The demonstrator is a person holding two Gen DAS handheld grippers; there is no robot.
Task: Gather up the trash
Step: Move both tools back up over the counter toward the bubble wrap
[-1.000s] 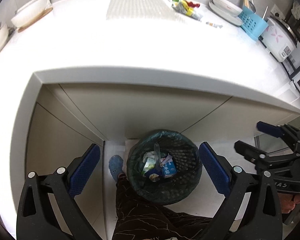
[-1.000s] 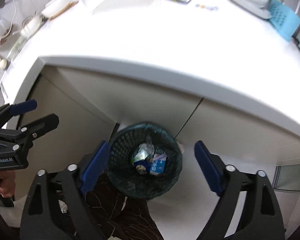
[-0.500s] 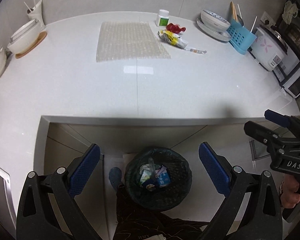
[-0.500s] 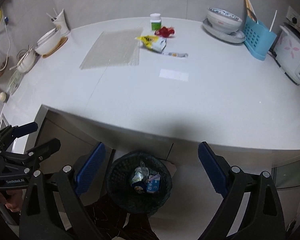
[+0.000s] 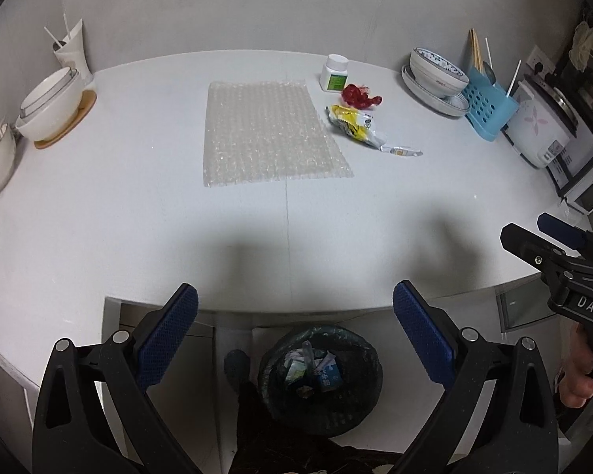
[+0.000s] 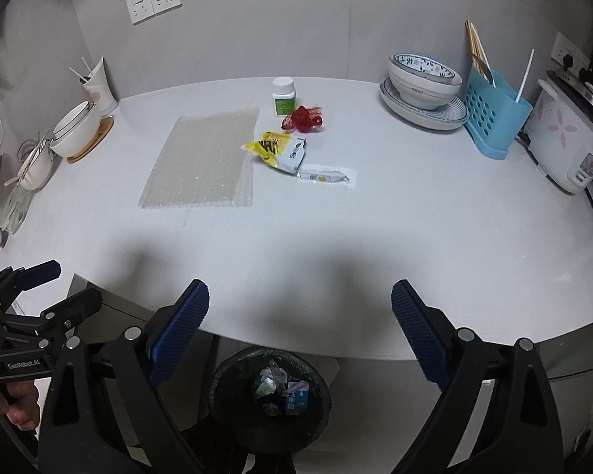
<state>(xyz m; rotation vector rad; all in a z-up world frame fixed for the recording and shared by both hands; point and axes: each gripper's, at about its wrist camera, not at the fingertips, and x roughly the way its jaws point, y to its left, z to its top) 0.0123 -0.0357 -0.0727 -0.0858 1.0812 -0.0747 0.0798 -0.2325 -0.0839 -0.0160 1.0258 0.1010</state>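
Observation:
On the white counter (image 5: 138,213) lie a sheet of bubble wrap (image 5: 269,132), a red crumpled wrapper (image 5: 359,95), a yellow and white packet (image 5: 354,124), a small sachet (image 5: 401,151) and a white pill bottle (image 5: 334,72). The same items show in the right wrist view: bubble wrap (image 6: 205,160), red wrapper (image 6: 302,118), packet (image 6: 280,150), sachet (image 6: 328,175), bottle (image 6: 284,96). A dark bin (image 5: 320,379) (image 6: 271,399) with trash inside stands on the floor below the counter edge. My left gripper (image 5: 294,331) and right gripper (image 6: 300,324) are open and empty, above the bin.
Bowls on a wooden coaster (image 5: 53,108) and a paper cup (image 5: 73,53) stand at the left. A bowl on a plate (image 5: 435,77), a blue utensil holder (image 5: 490,104) and a rice cooker (image 5: 541,128) stand at the right.
Both grippers have risen and tilted up from over the bin. The counter top and its trash have come fully into view. Both stay open.

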